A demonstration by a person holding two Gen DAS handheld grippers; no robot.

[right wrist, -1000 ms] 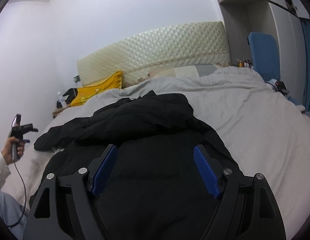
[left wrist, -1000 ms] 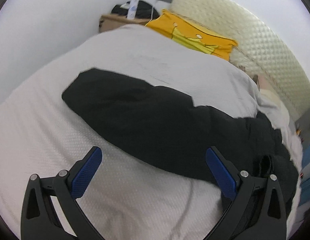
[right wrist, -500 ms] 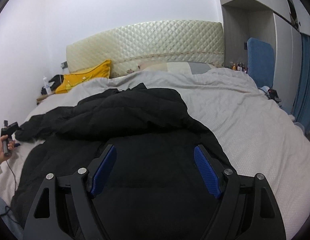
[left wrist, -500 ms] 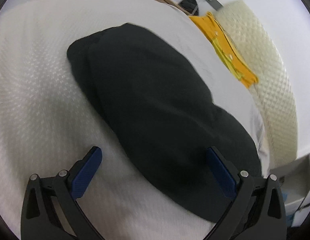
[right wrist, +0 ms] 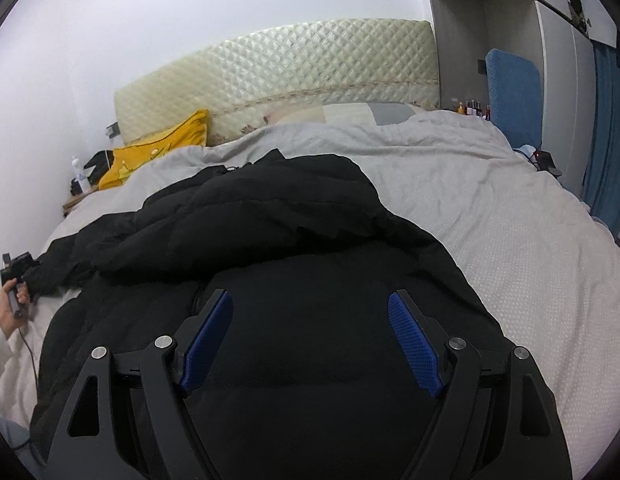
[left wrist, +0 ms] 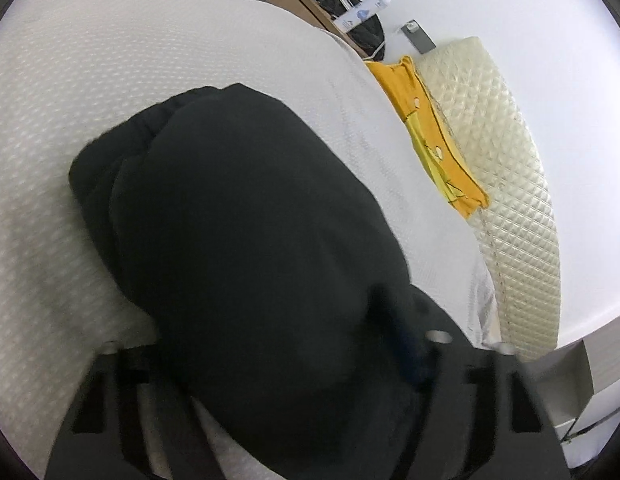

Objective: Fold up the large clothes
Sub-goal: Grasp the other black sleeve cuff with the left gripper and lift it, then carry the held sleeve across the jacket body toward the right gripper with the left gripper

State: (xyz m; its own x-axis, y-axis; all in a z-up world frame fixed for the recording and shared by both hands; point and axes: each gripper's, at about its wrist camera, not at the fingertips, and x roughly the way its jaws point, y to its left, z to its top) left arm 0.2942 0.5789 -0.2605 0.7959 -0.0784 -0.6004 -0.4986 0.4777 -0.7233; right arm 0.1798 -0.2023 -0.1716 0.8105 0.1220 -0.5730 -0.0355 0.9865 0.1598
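From the left wrist, the black jacket's sleeve (left wrist: 245,232) lies on the bed (left wrist: 61,128), its long axis running away up-left; the left tongs (left wrist: 277,364) are closing around its near part, fabric between them, bare bedding either side.

From the right wrist, the right tongs (right wrist: 310,332) hang released over the jacket body (right wrist: 269,248); open bed spreads right.

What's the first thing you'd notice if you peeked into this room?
A big puffy black jacket sprawled across the middle of the pale bedspread. Behind it, a bright yellow pillow leans on the quilted cream headboard at the head of the bed.
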